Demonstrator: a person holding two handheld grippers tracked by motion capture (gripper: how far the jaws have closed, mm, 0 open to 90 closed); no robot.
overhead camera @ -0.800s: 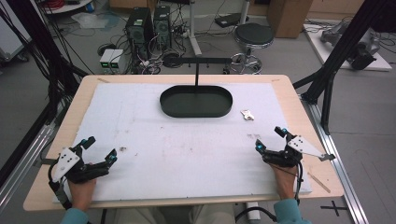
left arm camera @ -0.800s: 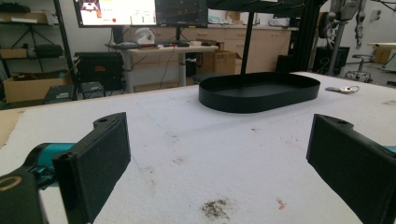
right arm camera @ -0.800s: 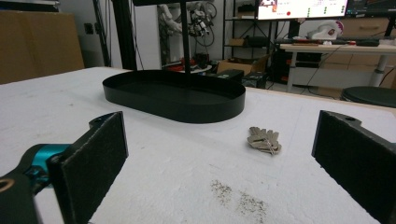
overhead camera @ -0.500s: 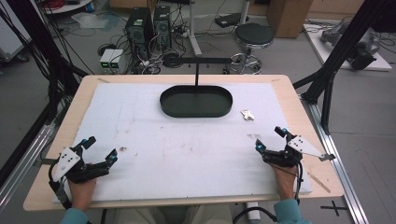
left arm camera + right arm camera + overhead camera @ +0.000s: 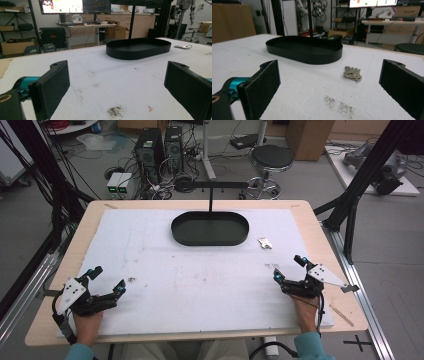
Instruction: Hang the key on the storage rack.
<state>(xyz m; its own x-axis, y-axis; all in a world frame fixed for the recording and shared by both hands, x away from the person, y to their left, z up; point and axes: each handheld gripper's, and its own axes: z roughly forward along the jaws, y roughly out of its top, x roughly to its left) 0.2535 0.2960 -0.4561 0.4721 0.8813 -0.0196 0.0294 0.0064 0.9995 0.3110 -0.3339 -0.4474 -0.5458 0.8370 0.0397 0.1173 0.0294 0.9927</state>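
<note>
Keys, a small silvery metal bunch (image 5: 264,242), lie on the white foam mat (image 5: 200,280) just right of the black oval metal tray (image 5: 210,228), upper centre of the high view. Nothing looks begun: tray empty, keys untouched. Left gripper (image 5: 105,286), lower left, and right gripper (image 5: 287,268), lower right, rest with jaws wide apart, holding nothing. Probably the keys belong in the tray.

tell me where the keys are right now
The keys lie on the white mat in the high view, just right of the black oval tray, apart from it and ahead of the right hand-held gripper.
</note>
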